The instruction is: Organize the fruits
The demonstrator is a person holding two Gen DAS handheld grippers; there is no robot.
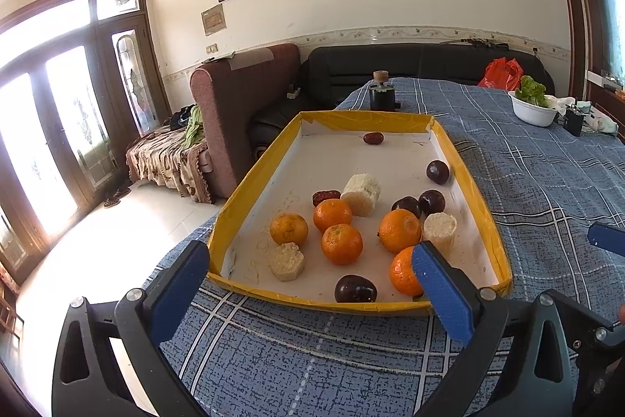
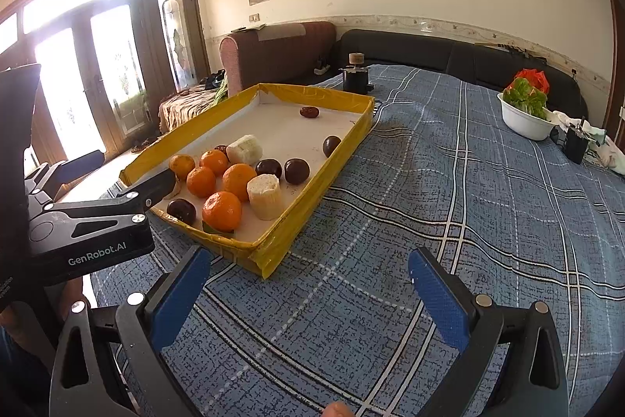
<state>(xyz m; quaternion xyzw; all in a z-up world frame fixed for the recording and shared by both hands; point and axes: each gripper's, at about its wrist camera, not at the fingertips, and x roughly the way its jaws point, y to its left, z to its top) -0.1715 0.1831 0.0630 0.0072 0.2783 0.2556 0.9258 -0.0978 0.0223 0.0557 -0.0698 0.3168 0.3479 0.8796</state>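
A yellow-rimmed white tray [image 1: 484,221] [image 2: 351,135] lies on the blue plaid cloth. It holds several oranges [image 1: 341,244] [image 2: 222,210], several dark plums [image 1: 355,289] [image 2: 297,170], three white corn pieces [image 1: 361,194] [image 2: 265,196] and two red dates [image 1: 373,138] [image 2: 309,112]. My left gripper [image 1: 312,256] is open and empty, hovering over the tray's near edge; it also shows in the right wrist view [image 2: 129,198]. My right gripper [image 2: 310,264] is open and empty above the cloth, right of the tray's near corner.
A white bowl of lettuce [image 1: 533,110] [image 2: 523,122] stands at the far right. A small black device [image 2: 577,143] sits beside it. A dark jar with a cork lid [image 1: 382,92] [image 2: 356,75] stands behind the tray. Sofas line the wall.
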